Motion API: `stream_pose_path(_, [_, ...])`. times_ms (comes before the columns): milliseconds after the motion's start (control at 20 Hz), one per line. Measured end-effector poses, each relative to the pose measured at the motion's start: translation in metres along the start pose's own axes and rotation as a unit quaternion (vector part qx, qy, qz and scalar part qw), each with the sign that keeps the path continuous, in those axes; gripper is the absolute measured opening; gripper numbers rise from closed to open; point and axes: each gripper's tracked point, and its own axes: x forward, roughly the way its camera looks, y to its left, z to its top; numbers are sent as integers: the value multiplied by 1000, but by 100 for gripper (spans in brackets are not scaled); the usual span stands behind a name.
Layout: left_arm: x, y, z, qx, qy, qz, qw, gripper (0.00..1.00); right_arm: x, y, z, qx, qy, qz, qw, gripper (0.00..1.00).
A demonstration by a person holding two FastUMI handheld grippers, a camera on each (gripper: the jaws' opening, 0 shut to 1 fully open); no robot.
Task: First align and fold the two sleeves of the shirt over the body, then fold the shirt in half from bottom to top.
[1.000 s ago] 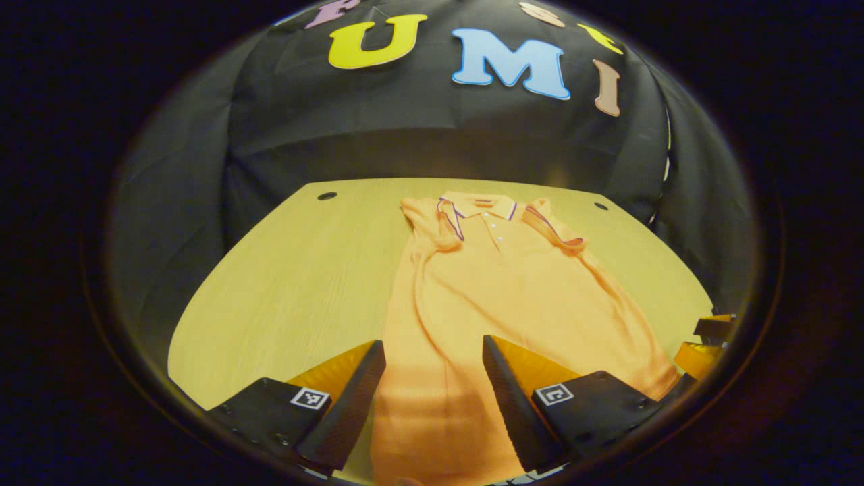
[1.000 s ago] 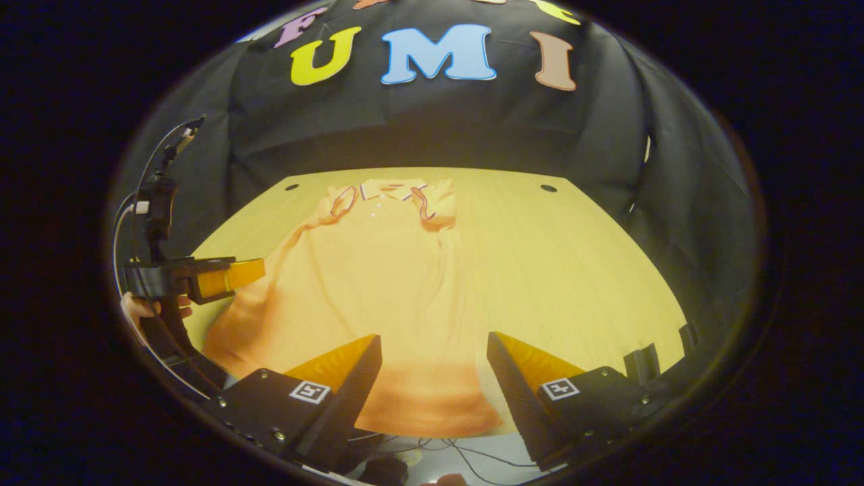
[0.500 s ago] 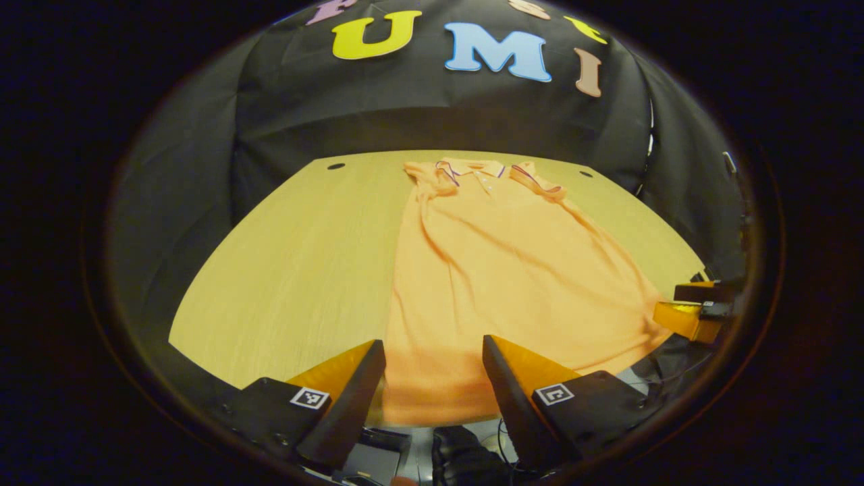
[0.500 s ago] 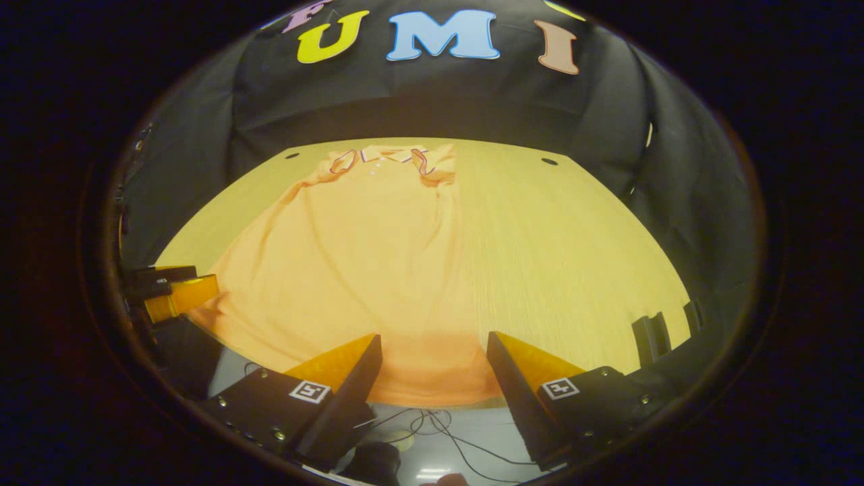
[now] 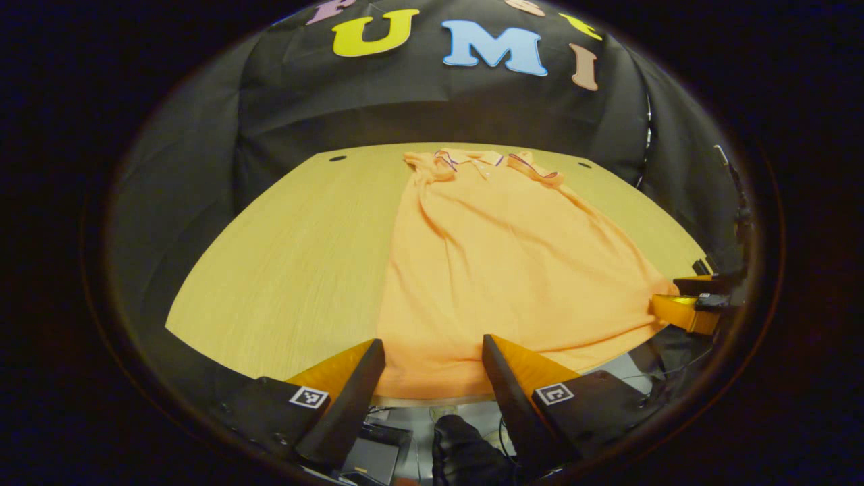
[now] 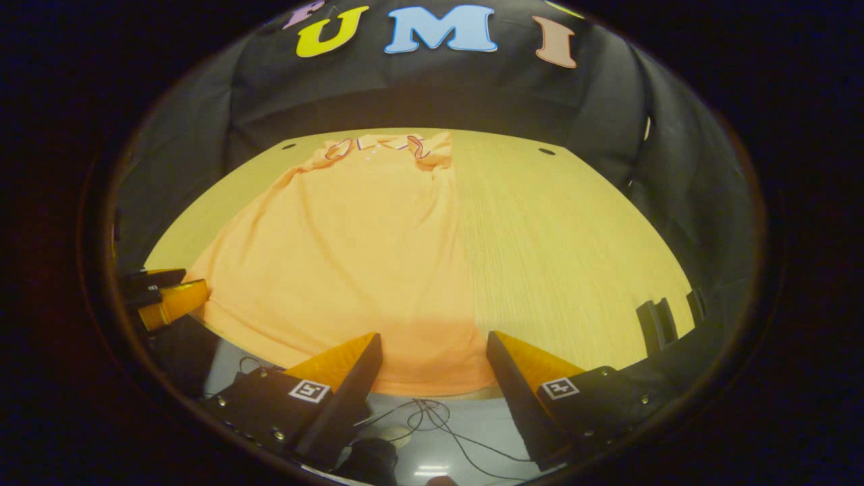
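Shirt [image 5: 499, 270] of soft, wrinkled cloth lies on the wood-grain table [image 5: 290, 270]; both tongs [image 5: 432, 378] [image 6: 432, 378] gape wide, empty.

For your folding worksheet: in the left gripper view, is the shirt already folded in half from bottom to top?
No, the shirt lies full length on the table, collar far, hem near.

Both grippers pull back toward the near edge of the light wooden table [image 5: 283, 270]. The left gripper [image 5: 432, 378] now sits off the orange polo shirt [image 5: 499, 270], just at its hem, with floor showing beneath. The right gripper [image 6: 432, 378] likewise hangs past the hem, above cables [image 6: 432, 418].
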Motion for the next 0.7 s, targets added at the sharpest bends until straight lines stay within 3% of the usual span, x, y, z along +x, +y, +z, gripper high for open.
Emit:
stream_pose_path(150, [1, -5, 1, 8, -3, -1, 1000, 95, 4, 4, -1, 6, -3, 5, 1000, 97])
stream_pose_path(200, [1, -9, 0, 7, -4, -3, 1000, 95, 1, 6, -1, 5, -4, 8, 1000, 89])
stream_pose_path(350, [2, -21, 1, 10, -8, -10, 1000, 67, 1, 17, 0, 0, -12, 20, 1000, 59])
stream_pose_path(400, [4, -24, 2, 8, -12, -10, 1000, 43, 3, 20, 0, 2, -12, 23, 1000, 43])
stream_pose_path(500, [6, -25, 4, 2, -12, -3, 1000, 12, 3, 23, -1, 14, -9, 30, 999, 22])
stream_pose_path(550, [6, -25, 4, 1, -12, -2, 1000, 12, 3, 22, 1, 23, -3, 33, 999, 10])
stream_pose_path(600, [5, -23, 5, -9, -9, 0, 1000, 6, 3, 21, 2, 34, 2, 40, 999, 11])
stream_pose_path(700, [5, -20, 7, -17, 1, 1, 1000, 6, 2, 22, 3, 65, 14, 57, 996, 2])
